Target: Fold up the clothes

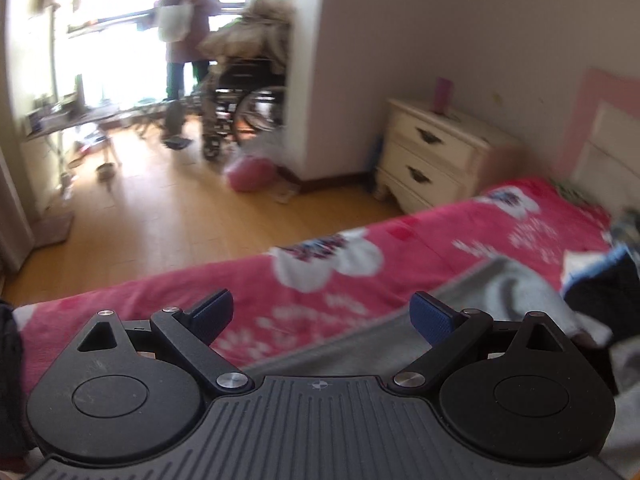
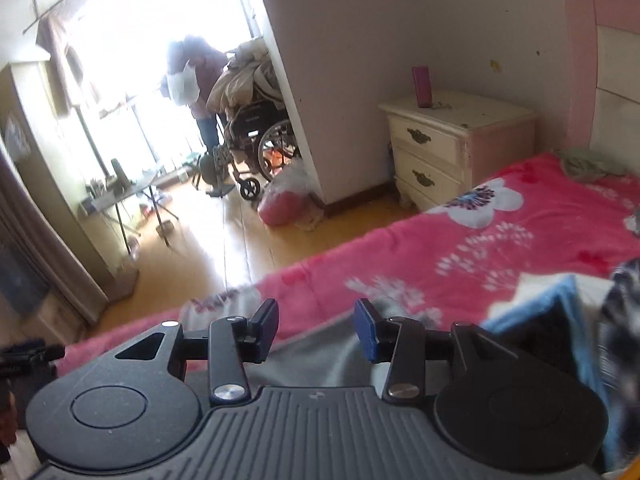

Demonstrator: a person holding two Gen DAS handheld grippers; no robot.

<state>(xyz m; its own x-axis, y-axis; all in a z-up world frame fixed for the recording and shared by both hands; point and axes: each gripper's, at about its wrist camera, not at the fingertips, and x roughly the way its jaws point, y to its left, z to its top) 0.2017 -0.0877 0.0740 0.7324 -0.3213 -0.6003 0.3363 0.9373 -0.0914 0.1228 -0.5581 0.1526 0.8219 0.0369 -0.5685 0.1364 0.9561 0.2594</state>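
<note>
Your left tool (image 1: pixel 322 314) is spread wide, your right tool (image 2: pixel 316 330) narrower, both holding nothing. The soft grey garment (image 1: pixel 472 300) lies on the pink floral blanket (image 1: pixel 400 236) at the bed's near edge, its long hem running diagonally toward the headboard. Only your right view shows the blue-edged folded cloth (image 2: pixel 556 308) clearly; blur hides the garment's shape.

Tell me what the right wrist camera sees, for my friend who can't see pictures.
The right gripper hovers with jaws open and empty over a grey garment on a pink flowered blanket. Beyond the bed stand a cream nightstand and a wheelchair piled with bedding near a bright window.
</note>
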